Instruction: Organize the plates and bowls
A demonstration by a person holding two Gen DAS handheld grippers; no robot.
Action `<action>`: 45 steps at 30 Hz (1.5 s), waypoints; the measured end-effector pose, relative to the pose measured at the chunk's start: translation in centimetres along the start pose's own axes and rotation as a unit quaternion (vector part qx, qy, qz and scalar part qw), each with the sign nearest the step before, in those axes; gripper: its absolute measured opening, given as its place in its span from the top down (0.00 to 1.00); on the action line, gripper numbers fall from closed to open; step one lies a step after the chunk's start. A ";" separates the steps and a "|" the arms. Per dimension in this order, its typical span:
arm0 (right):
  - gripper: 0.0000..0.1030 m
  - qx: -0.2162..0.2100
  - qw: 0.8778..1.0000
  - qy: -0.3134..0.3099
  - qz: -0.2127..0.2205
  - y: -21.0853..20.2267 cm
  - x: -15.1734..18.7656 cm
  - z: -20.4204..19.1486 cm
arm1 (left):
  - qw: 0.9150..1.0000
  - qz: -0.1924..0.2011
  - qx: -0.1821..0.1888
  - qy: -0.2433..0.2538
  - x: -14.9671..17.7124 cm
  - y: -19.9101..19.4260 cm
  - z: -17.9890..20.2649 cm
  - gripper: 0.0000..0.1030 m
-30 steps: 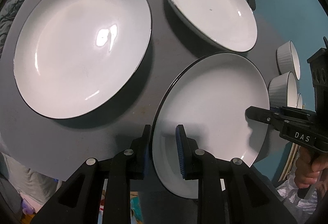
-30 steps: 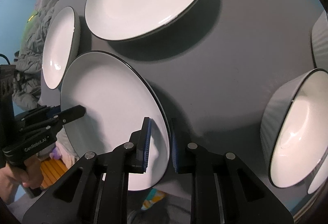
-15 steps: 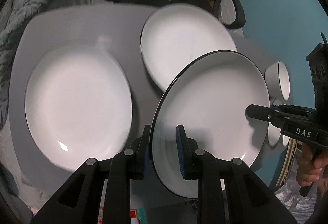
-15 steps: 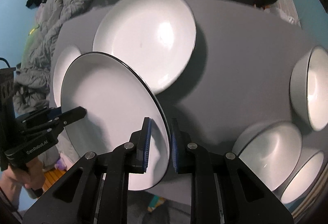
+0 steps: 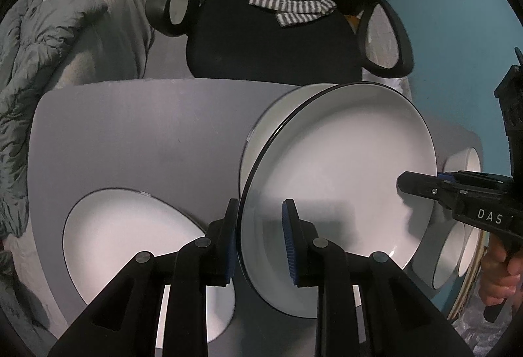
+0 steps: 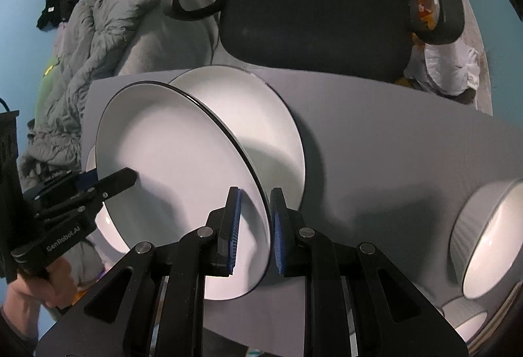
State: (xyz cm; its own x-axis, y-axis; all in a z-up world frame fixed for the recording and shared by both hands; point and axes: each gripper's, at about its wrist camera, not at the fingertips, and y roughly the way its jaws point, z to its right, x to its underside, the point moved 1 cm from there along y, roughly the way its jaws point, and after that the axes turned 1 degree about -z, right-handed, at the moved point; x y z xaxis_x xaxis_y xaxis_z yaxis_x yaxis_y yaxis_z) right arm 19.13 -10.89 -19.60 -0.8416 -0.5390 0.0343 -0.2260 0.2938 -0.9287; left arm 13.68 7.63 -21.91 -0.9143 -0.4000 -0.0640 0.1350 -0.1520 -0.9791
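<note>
Lifted higher than a second ago, the carried plate (image 5: pixel 343 174) now hangs tilted over the far plate (image 6: pixel 258 128) near the frame centre. Left hand-held gripper (image 5: pixel 260 239) and right hand-held gripper (image 6: pixel 255 226) are each pinched on its opposite rims (black-edged). Another plate (image 5: pixel 130 233) lies lower left on the grey bench (image 5: pixel 147 135); a ribbed bowl (image 6: pixel 483 236) sits at right.

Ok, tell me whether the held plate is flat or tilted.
Tilted: the held plate hangs slanted between both tongs, above the plate on the table.
</note>
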 end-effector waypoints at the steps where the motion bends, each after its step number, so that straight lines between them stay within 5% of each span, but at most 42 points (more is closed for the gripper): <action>1: 0.82 0.001 1.000 -0.001 -0.003 0.4 -0.3 0.0 | 1.000 -0.003 -0.003 -0.002 -0.3 0.3 0.2 0.76; 26: 0.80 0.016 0.998 0.044 -0.040 2.3 -3.3 1.0 | 0.997 -0.024 -0.059 0.032 -2.1 2.7 1.0 0.76; 30: 0.59 -0.008 0.995 0.073 -0.061 2.4 -3.5 1.0 | 0.996 -0.019 -0.078 0.041 -2.0 2.6 1.1 0.76; 35: 0.53 0.001 0.993 0.094 -0.073 2.1 -3.7 0.7 | 0.996 -0.015 -0.085 0.033 -2.0 2.1 0.5 0.74; 37: 0.53 0.009 0.993 0.091 -0.072 2.0 -3.6 0.4 | 0.996 -0.008 -0.088 0.027 -1.9 1.7 0.3 0.64; 45: 0.41 0.029 0.994 0.073 -0.075 2.1 -3.5 -0.5 | 0.996 0.013 -0.088 0.021 -1.0 0.0 -0.2 0.52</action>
State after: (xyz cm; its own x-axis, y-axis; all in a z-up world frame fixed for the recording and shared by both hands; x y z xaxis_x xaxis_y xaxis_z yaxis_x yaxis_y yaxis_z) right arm 21.37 -8.02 -21.51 -0.8640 -0.4511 0.2235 -0.3293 0.1705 -0.9287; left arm 14.49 8.23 -21.91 -0.9268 -0.3635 -0.0950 0.0941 0.0202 -0.9954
